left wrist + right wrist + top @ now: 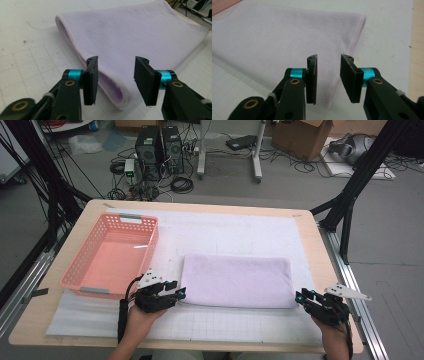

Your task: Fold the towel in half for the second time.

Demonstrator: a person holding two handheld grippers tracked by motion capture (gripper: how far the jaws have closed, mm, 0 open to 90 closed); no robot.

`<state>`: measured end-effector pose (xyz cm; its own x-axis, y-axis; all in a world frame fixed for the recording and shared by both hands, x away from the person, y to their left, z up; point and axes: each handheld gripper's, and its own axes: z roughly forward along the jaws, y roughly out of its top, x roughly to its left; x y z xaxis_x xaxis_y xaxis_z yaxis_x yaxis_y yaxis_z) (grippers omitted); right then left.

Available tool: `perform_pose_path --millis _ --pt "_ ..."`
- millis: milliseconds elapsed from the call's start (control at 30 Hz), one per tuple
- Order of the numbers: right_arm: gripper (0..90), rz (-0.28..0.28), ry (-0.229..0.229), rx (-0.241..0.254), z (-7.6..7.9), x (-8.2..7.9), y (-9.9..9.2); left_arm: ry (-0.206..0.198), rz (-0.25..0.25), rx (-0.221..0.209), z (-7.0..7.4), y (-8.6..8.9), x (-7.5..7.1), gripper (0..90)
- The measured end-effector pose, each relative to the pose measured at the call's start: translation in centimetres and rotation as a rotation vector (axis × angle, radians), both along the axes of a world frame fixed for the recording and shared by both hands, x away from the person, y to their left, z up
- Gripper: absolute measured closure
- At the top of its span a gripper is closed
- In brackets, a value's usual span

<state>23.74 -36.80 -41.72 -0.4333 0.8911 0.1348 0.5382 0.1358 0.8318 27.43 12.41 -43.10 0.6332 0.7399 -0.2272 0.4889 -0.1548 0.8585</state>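
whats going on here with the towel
A person stands at the table with a gripper in each hand, working on a folded lilac towel that lies flat on the white mat beside an empty pink basket. The left gripper sits at the towel's near left corner, the right gripper at its near right corner. Both have their jaws open around the towel's edge without pressing on it.

A: Left gripper (pixel 181 293)?
B: Black body, flat black pads (pixel 90 80), teal collars, brass screws, black cable, grey three-cornered plate, lower left of the high view.
A: Right gripper (pixel 298 297)?
B: Same build at lower right: black, teal collars, brass screws, grey plate, cable. Forearms bare, no sleeves.
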Motion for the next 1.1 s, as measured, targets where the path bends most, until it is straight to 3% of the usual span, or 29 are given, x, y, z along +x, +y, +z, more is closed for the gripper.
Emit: perform_pose_path --millis 167,300,367,433,567,733,933,1100 --pt "72.1 0.058 0.043 -0.028 -1.0 1.4 1.5 -0.003 0.014 -0.004 -0.5 -0.1 0.9 59.1" --pt "72.7 0.059 0.108 -0.074 -2.2 1.9 1.6 -0.004 0.017 -0.047 -0.3 0.0 1.3 53.6" --pt "73.0 0.052 0.114 -0.058 -2.5 1.7 1.1 -0.011 0.015 -0.055 -0.2 0.0 1.4 51.0" --pt "71.8 0.038 0.100 -0.072 -2.1 1.3 0.7 -0.025 0.015 -0.061 -0.1 0.1 1.3 48.3" --pt "64.7 0.025 0.052 -0.049 -1.3 0.1 0.0 -0.049 0.008 -0.070 0.0 0.2 1.2 43.1" --pt "47.2 0.013 -0.031 -0.058 -0.5 -0.5 -0.2 -0.073 0.002 -0.077 0.1 0.1 0.9 33.1" --pt "26.8 -0.002 -0.077 -0.071 -0.3 -0.3 0.0 -0.098 -0.008 -0.095 0.3 0.2 0.8 25.8" --pt "24.2 0.022 -0.094 -0.070 -0.3 -0.3 -0.1 -0.102 -0.018 -0.082 0.4 0.0 0.5 25.6"
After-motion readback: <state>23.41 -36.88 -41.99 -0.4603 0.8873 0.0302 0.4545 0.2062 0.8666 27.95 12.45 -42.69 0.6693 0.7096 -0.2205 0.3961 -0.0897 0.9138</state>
